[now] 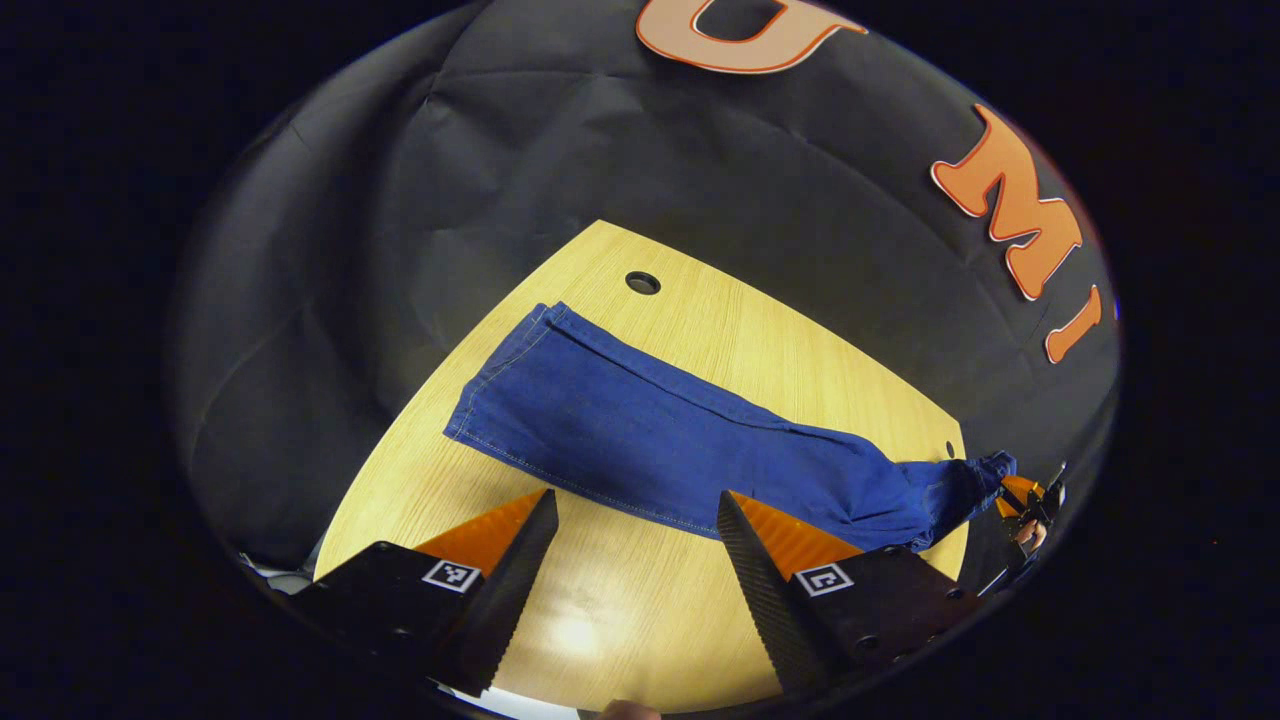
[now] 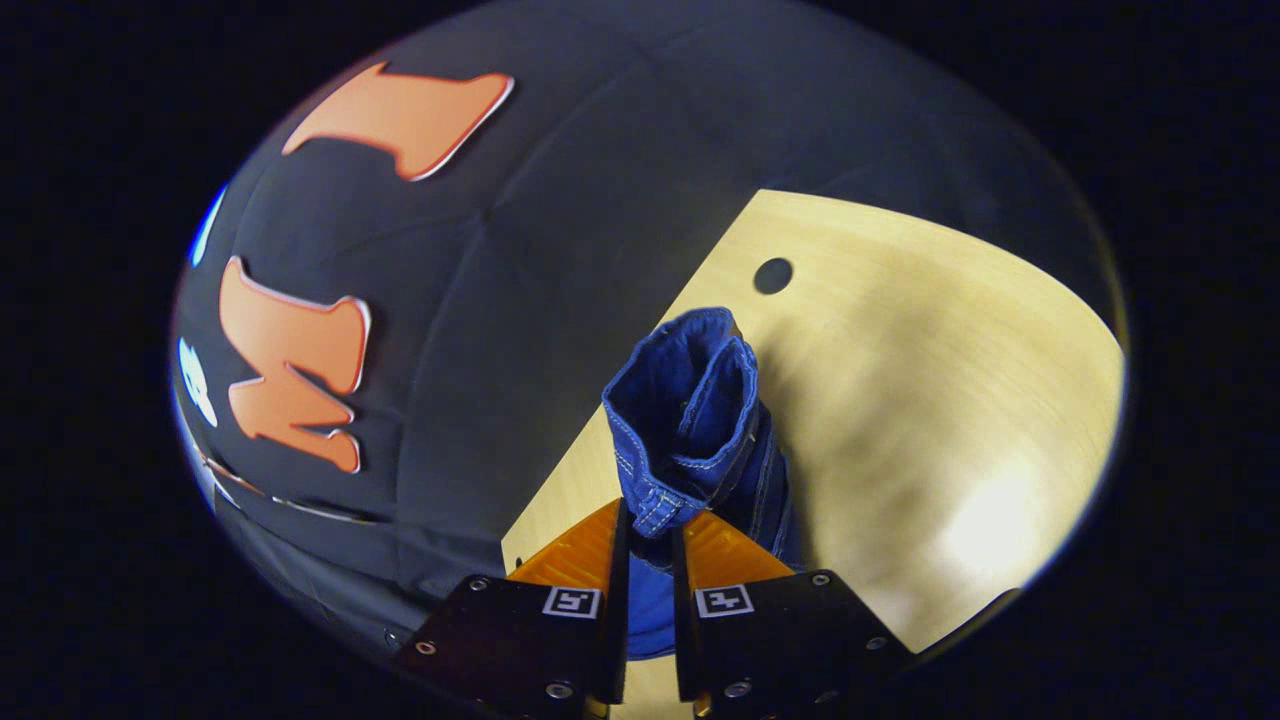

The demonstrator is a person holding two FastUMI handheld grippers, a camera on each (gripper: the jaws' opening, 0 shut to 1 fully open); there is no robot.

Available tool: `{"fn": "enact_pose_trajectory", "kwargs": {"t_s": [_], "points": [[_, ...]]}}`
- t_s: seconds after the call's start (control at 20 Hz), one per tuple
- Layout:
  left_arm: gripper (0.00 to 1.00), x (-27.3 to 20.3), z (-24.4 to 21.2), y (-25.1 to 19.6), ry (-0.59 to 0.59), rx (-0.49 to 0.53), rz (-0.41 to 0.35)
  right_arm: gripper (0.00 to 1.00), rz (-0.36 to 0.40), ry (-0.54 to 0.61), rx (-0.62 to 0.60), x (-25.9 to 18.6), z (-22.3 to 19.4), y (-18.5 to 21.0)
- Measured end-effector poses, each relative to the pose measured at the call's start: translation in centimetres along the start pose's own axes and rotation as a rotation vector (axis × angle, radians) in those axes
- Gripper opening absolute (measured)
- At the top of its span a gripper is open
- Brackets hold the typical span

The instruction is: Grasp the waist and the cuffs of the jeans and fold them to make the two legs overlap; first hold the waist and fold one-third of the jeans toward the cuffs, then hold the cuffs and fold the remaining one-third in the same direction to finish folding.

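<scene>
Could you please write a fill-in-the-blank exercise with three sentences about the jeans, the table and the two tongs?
1. The right tongs are shut on a bunched end of the ____.
2. The left tongs hover over the wooden table with jaws ____.
3. The blue jeans lie stretched out on the ____, near a round hole.

Missing words: jeans; open; table

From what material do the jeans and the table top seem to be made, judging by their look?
The jeans look like blue denim, a matte woven cotton: pale contrast stitching runs along the hems and seams, and the cloth bunches in soft folds where the right claw pinches it. The table top looks like light wood or a wood-pattern laminate: fine straight grain lines, a smooth, slightly glossy finish that reflects the lamp.
</scene>
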State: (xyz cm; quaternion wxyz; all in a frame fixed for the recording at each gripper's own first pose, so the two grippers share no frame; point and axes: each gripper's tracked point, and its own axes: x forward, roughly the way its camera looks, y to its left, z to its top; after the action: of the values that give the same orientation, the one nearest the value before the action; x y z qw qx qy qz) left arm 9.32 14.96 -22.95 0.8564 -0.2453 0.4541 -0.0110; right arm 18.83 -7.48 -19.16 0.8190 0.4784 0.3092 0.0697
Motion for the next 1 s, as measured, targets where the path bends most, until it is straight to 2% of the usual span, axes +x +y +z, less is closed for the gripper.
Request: {"fn": "enact_pose_trajectory", "kwargs": {"t_s": [0.15, 0.55, 0.75, 0.9, 1.0], "points": [[0.98, 1.2, 0.4, 1.1, 0.007, 0.004, -0.02, 0.2, 0.067, 0.045, 0.019, 1.0, -3.5, 4.3], [0.98, 3.4, 1.2, 4.8, 0.026, -0.038, -0.039, 0.2, 0.124, 0.175, -0.001, 4.1, -12.1, 9.8], [0.98, 4.9, 1.1, 6.0, 0.046, -0.074, -0.056, 0.2, 0.123, 0.267, -0.039, 5.3, -17.1, 11.5], [0.98, 6.0, 1.0, 6.9, 0.064, -0.096, -0.061, 0.2, 0.047, 0.298, -0.078, 6.8, -19.9, 10.6], [0.96, 6.8, 1.0, 7.7, 0.076, -0.104, -0.056, 0.2, 0.016, 0.328, -0.047, 7.9, -21.6, 10.7]]}}
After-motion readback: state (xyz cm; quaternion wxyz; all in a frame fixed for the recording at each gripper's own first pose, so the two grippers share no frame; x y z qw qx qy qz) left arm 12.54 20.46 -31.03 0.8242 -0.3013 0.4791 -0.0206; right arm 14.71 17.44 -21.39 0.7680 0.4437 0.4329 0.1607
